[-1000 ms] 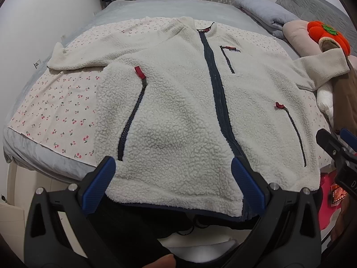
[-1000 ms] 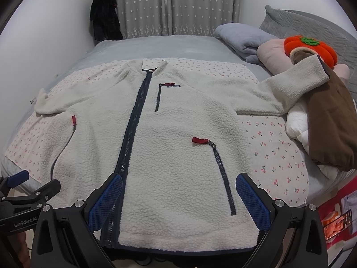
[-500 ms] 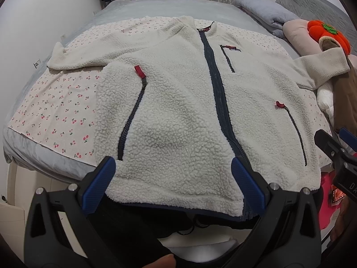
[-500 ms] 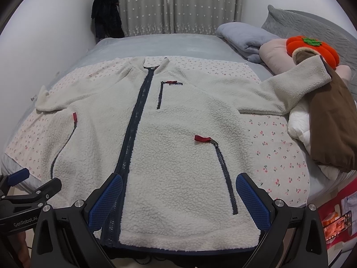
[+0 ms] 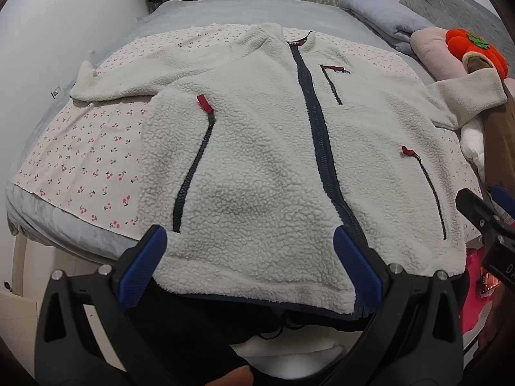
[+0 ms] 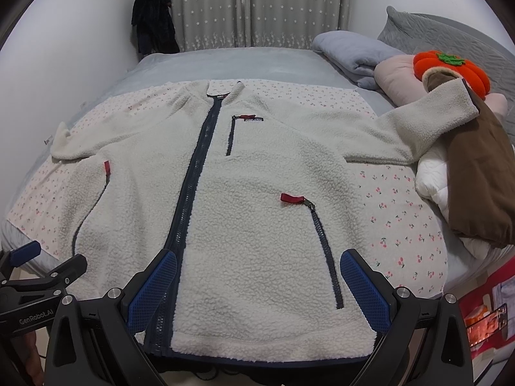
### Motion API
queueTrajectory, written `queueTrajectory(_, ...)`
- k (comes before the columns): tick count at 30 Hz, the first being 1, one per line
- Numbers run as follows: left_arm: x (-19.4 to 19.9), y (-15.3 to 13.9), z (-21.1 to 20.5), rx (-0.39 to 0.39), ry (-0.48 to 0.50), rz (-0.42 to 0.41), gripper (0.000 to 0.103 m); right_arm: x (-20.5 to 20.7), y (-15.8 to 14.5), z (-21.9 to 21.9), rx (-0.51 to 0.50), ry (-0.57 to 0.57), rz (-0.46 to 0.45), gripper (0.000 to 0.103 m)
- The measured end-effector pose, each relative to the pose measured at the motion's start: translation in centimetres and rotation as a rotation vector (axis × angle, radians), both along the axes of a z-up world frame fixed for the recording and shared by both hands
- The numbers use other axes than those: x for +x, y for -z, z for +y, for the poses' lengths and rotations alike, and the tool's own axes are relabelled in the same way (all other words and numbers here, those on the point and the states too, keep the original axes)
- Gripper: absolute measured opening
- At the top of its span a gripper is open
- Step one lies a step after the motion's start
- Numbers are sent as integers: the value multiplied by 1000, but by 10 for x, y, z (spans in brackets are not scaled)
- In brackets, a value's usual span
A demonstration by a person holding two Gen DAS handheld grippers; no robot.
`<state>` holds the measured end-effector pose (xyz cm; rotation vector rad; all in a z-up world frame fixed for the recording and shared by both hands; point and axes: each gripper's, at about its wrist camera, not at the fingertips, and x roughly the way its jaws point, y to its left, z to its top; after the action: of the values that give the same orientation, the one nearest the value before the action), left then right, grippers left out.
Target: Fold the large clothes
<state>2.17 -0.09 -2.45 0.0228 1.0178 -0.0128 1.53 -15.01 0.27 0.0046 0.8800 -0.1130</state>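
Your fleece jacket (image 5: 264,160) lies front-up and spread flat on the cherry-print sheet (image 5: 90,154), which covers the near part of the bed (image 6: 225,61). Its hem hangs just over the bed's near edge, and its collar points toward the far edge, where the curtains (image 6: 257,6) hang. The navy front zipper (image 6: 193,173) is closed from hem to collar.

The sleeve toward the bed's left edge lies flat on the sheet, its cuff (image 5: 85,83) near the wall. The other sleeve runs toward the right edge, and its cuff (image 6: 450,103) rests up on the brown garment (image 6: 476,173) piled there, beside the orange pumpkin plush (image 6: 450,67) and the pink pillow (image 6: 396,74). A folded grey blanket (image 6: 351,54) sits at the far right corner.

Your left tongs (image 5: 248,257) hover at the near edge with the blue pads (image 5: 141,263) spread wide, framing the hem between the left pocket zipper (image 5: 193,173) and the front zipper. They hold nothing.

Your right tongs (image 6: 257,286) are likewise spread wide and empty at the near edge, framing the hem from the front zipper across to the right pocket zipper (image 6: 325,244). In the right wrist view, the left tongs show at the lower left, off the bed's near left corner.
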Motion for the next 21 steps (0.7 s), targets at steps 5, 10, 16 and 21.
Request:
queueTrajectory(5, 1, -1, 5, 5, -7, -28, 103, 0, 3, -2, -17, -1, -1, 103)
queueTrajectory(10, -1, -10, 31, -5, -60, -169, 103, 1, 6, -14, -21, 12, 1, 103)
queueTrajectory(16, 11, -5, 75, -78, -62, -125, 103, 3, 11, -28, -27, -7, 29, 103)
queueTrajectory(21, 19, 14, 128, -216, -91, -52, 103, 2, 19, -61, 98, 0, 72, 103)
